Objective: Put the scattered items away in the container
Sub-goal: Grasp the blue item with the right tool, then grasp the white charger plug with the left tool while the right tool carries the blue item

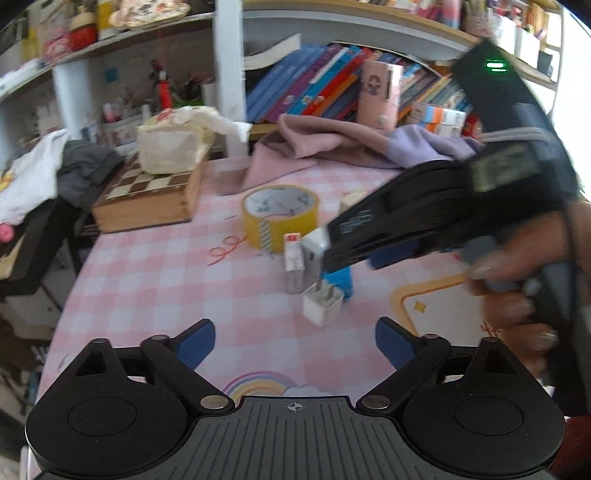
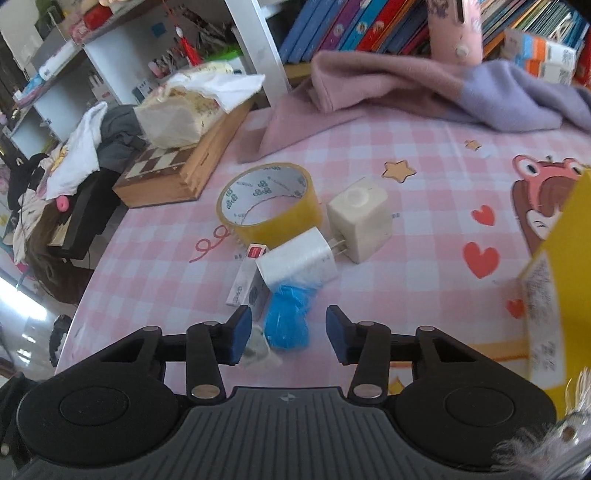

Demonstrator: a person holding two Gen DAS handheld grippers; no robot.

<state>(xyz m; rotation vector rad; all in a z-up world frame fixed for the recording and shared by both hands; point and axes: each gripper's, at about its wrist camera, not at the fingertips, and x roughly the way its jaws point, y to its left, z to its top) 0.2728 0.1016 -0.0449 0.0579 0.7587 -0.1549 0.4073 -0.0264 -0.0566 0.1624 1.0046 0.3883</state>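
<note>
On the pink checked tablecloth lie a yellow tape roll, a cream cube charger, a white plug charger, a small white carton and a blue crumpled bag. My right gripper is open, its pads either side of the blue bag, just above it. In the left wrist view it reaches in from the right over the cluster. My left gripper is open and empty, just short of a white plug charger. A yellow box stands at the right edge.
A wooden chess box with a tissue pack on it sits at the back left. A pink and purple cloth lies at the back before shelved books. Clothes pile off the table's left edge.
</note>
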